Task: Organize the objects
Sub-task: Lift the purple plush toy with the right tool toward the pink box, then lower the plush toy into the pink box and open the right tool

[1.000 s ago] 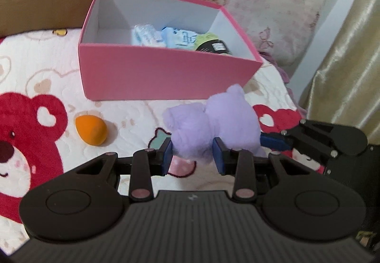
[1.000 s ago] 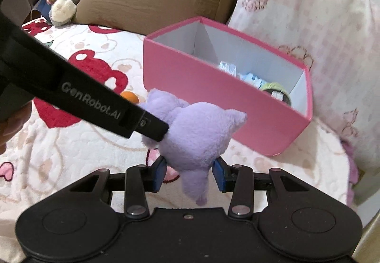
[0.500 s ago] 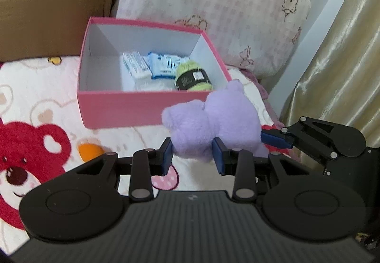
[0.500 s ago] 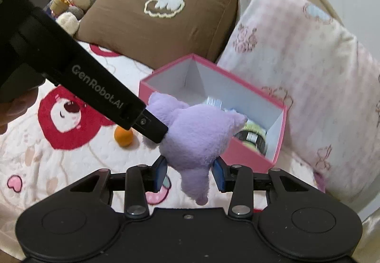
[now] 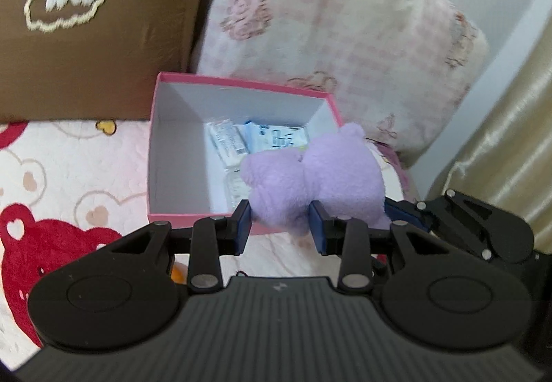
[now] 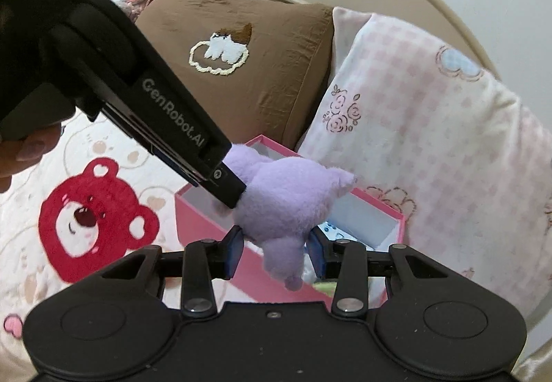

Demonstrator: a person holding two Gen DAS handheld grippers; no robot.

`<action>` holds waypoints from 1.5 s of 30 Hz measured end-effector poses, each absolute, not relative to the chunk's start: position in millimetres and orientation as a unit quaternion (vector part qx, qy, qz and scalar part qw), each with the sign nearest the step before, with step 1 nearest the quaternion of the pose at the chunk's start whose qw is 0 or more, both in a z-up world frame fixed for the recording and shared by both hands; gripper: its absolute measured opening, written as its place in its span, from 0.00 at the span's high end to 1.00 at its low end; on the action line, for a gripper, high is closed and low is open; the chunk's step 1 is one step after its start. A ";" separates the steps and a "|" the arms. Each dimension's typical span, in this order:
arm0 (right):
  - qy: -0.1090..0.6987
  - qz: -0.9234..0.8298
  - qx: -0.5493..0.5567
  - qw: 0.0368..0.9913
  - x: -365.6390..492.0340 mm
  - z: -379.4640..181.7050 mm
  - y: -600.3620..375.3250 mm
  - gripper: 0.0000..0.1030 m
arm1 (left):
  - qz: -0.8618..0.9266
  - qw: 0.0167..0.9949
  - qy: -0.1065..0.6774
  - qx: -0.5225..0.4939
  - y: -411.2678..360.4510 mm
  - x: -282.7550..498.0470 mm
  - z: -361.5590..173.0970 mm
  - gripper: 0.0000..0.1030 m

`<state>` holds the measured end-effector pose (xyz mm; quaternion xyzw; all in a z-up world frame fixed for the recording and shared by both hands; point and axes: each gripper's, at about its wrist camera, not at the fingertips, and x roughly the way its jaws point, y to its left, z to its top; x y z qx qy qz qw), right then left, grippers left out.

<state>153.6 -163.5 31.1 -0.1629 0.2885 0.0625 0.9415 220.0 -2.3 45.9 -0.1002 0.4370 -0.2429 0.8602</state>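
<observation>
2 tools point(image 5: 280, 222) point(image 6: 275, 248) have carried purple plush point(image 5: 315, 180) over pink box point(image 5: 238, 82).

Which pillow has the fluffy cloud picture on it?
The brown pillow, left of the pink box. It has a stitched white cloud outline. The other pillow, behind the box, is pink checked with little roses and no fluffy cloud patch.

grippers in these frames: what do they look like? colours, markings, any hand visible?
Both are matte black. The left gripper and right gripper have blue finger pads, linkage arms with silver pivot screws, round discs on both sides, and a ribbed base. White "GenRobot.AI" lettering runs along the left one's side. A bare fingertip shows; no cables visible.
</observation>
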 end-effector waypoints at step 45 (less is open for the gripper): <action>0.398 0.120 0.042 0.909 287.1 -60.1 -228.9 0.75 | -0.221 0.826 0.501 -0.131 -39.9 350.7 -69.5 0.78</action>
